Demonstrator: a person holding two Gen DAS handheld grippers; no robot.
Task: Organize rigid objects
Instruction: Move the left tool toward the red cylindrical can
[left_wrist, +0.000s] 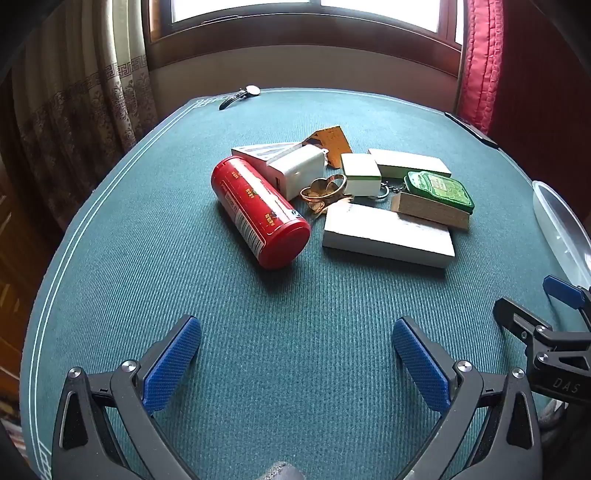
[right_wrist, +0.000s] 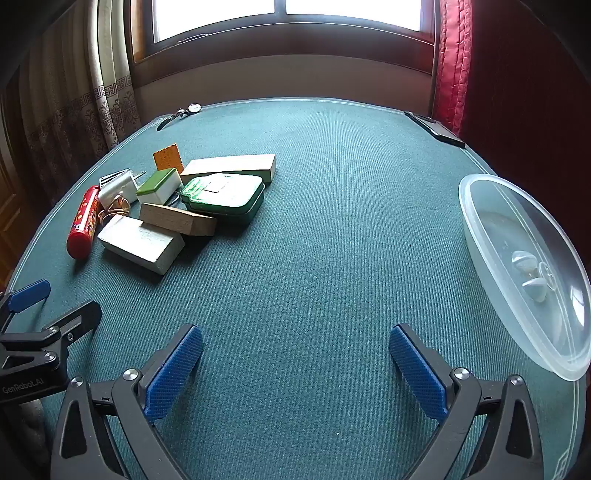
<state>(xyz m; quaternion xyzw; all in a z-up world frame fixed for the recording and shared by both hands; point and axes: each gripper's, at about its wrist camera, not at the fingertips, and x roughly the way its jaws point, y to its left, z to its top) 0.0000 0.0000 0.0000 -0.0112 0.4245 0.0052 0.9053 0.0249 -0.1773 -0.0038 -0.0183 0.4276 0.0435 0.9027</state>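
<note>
A heap of rigid objects lies mid-table: a red can (left_wrist: 260, 211) on its side, a white charger (left_wrist: 295, 170), a white block (left_wrist: 388, 233), a wooden block (left_wrist: 430, 210) with a green tin (left_wrist: 439, 190) on it, a green-edged white tile (left_wrist: 360, 173) and gold rings (left_wrist: 323, 190). My left gripper (left_wrist: 295, 360) hovers open, short of the can, nothing between its fingers. My right gripper (right_wrist: 295, 369) is open over bare cloth, with the heap (right_wrist: 177, 206) to its far left and a clear plastic container (right_wrist: 524, 273) at its right.
A green cloth (right_wrist: 332, 221) covers the table. A wristwatch (left_wrist: 240, 95) lies at the far left edge and a dark flat device (right_wrist: 434, 127) at the far right edge. Curtains hang left and right of a window behind. The container holds a few small white pieces (right_wrist: 532, 277).
</note>
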